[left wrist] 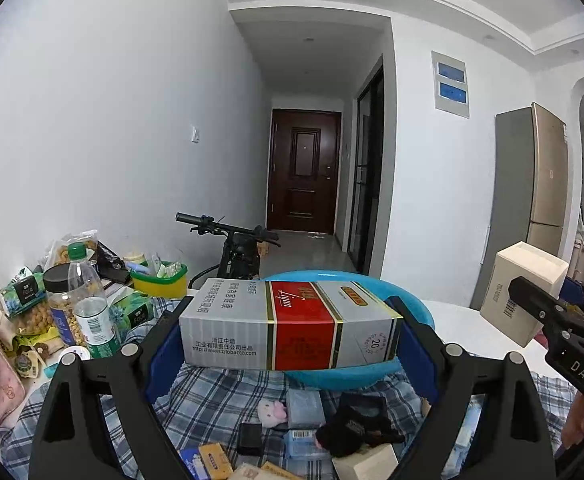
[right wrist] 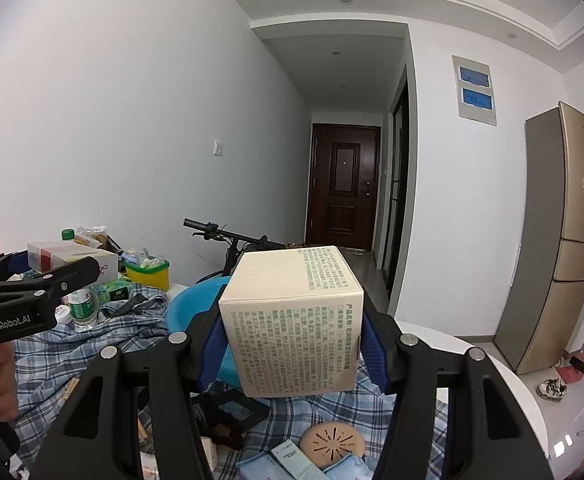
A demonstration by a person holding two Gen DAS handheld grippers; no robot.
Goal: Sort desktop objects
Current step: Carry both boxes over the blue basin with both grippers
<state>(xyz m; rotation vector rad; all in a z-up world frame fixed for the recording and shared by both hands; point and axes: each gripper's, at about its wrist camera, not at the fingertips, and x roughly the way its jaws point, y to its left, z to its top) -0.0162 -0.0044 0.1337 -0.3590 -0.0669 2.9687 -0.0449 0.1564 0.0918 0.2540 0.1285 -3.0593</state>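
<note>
My left gripper (left wrist: 289, 328) is shut on a long silver and red cigarette carton (left wrist: 292, 322), held level above the plaid cloth, its blue pads pressing on both ends. My right gripper (right wrist: 292, 336) is shut on a cream box with green print (right wrist: 296, 320), lifted off the table. The same cream box (left wrist: 526, 292) shows at the right of the left wrist view, and the carton (right wrist: 71, 260) appears at the left of the right wrist view. A blue plastic basin (left wrist: 416, 312) sits just behind the carton. It shows again as the basin (right wrist: 189, 308) behind the cream box.
Small boxes, a pink plush (left wrist: 273, 410) and a black pouch (left wrist: 356, 426) lie on the plaid cloth (left wrist: 227, 396). Bottles, a nut jar (left wrist: 61, 304), snack bags and a yellow-green bin (left wrist: 159, 278) crowd the left. A round beige disc (right wrist: 332, 440) lies near. A bicycle (left wrist: 237, 248) stands behind the table.
</note>
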